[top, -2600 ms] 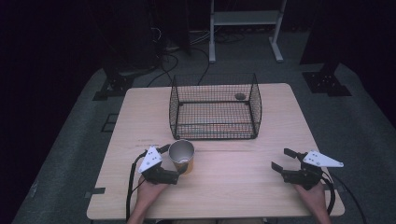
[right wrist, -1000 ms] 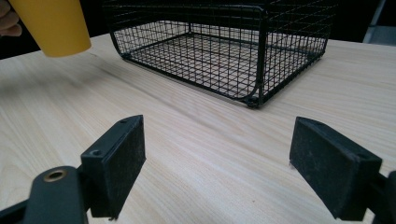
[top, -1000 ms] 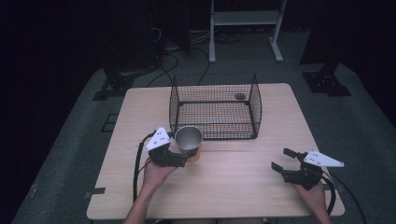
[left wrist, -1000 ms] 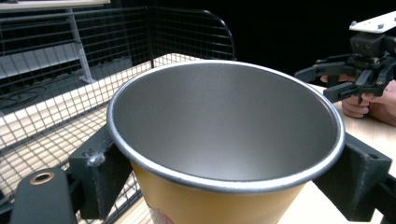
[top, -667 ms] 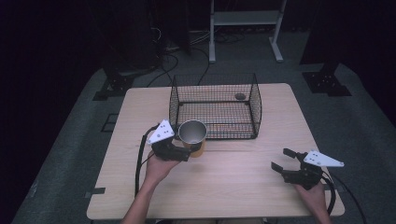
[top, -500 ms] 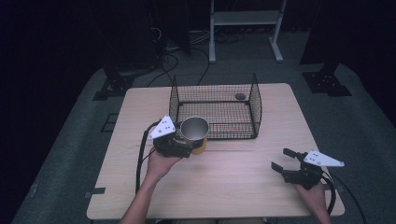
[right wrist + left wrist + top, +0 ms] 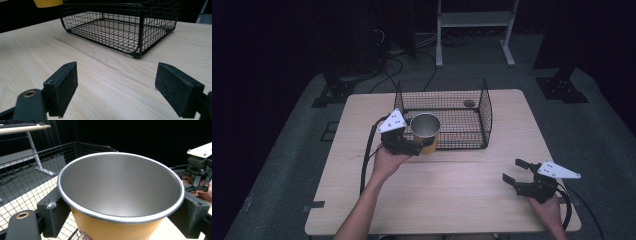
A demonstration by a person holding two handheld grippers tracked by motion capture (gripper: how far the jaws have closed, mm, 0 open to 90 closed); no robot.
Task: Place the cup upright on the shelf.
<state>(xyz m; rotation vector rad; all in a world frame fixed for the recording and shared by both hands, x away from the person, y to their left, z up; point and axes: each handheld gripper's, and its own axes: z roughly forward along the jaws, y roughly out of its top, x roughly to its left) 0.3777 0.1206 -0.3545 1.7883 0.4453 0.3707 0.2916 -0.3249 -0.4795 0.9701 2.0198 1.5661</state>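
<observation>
**Left gripper holds a cup at the basket's near wall; right gripper rests open**

The left gripper (image 7: 414, 146) is clamped on a cup (image 7: 425, 132), one black jaw pressed to each side of the yellow wall below the rim. The cup is upright, off the table (image 7: 452, 195), at the near left corner of the wire basket (image 7: 484, 112), its rim about level with the top of the basket's near wall. In the left gripper view the cup (image 7: 120, 195) has a grey, matte inside with nothing in it, and a silver rim; the basket (image 7: 32, 170) mesh lies behind and to the left.

The right gripper (image 7: 516, 171) sits low at the table's near right corner, well apart from the basket, jaws spread wide with nothing between them. In the right gripper view only bare wood lies between the jaws, with the basket (image 7: 120, 27) farther off and the cup's yellow base (image 7: 47, 3) at the top left edge.

A small dark object (image 7: 469, 103) lies on the basket floor near the far right; too small to identify.
</observation>
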